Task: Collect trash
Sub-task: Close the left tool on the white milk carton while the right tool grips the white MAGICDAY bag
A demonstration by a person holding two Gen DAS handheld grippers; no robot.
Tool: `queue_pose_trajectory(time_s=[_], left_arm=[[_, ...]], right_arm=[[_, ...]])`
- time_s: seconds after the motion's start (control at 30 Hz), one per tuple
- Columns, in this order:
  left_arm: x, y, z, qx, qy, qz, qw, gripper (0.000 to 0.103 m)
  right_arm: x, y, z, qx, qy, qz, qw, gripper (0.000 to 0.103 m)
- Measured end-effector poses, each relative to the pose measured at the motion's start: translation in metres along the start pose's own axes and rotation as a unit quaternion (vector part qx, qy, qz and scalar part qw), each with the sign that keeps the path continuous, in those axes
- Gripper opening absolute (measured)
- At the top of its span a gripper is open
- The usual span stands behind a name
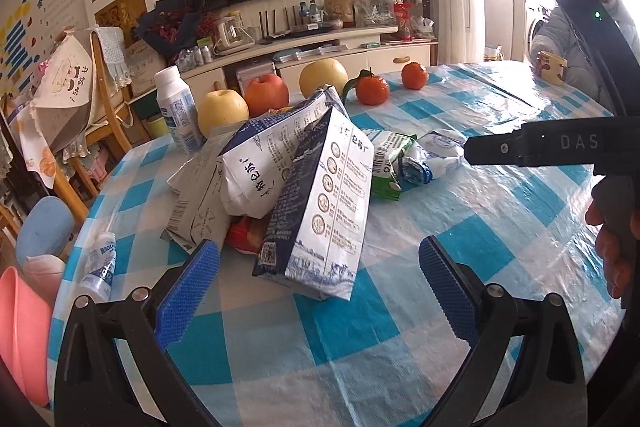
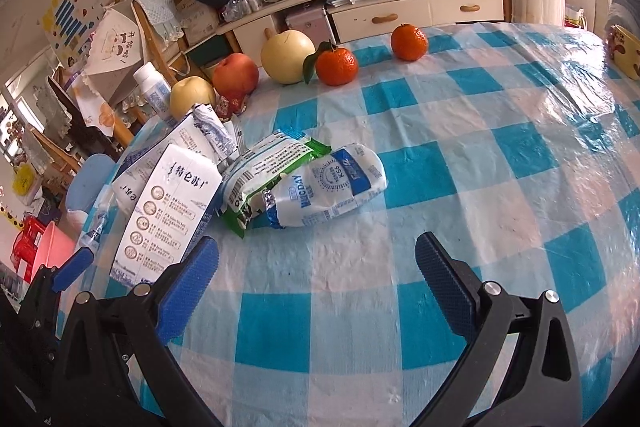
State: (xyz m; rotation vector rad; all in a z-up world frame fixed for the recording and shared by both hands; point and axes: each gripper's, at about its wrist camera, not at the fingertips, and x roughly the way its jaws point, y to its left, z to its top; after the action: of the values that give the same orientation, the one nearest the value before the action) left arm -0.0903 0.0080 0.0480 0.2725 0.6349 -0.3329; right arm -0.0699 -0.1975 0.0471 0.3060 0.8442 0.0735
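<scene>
Both wrist views low over table, facing TV wall; share milk carton, fruit.

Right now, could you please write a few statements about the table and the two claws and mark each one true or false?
1. Both the left claw and the right claw are open and hold nothing. True.
2. The blue and white milk carton lies flat on the checked tablecloth. False: it stands tilted, leaning on the other cartons.
3. Two oranges sit at the far side of the table. True.
4. The white bottle lies on its side. False: it stands upright near the table edge.
5. The crumpled white and blue pouch lies against a green wrapper. True.
</scene>
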Motion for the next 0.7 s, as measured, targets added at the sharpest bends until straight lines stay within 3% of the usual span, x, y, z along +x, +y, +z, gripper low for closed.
queue_pose_trajectory(time_s=[0.23,0.43,0.63,0.7], left_arm=[[0.014,-0.016,0.008,0.052,-0.012,0.038,0.9979,0.098],[0.026,-0.032,0.011,0.105,-0.013,0.080,0.9912,0.098],[0.033,-0.031,0.016,0.113,-0.006,0.108,0.9877,0.097],[0.035,-0.028,0.019,0.112,-0.003,0.112,0.9873,0.093]], right_arm=[[0.025,0.006,0.008,-0.035,0.028,-0.019,0.999,0.099],[0.042,0.012,0.016,-0.071,0.039,-0.028,0.996,0.099],[0.062,0.019,0.023,-0.120,0.044,-0.054,0.990,0.099],[0.068,0.017,0.025,-0.121,0.048,-0.053,0.990,0.099]])
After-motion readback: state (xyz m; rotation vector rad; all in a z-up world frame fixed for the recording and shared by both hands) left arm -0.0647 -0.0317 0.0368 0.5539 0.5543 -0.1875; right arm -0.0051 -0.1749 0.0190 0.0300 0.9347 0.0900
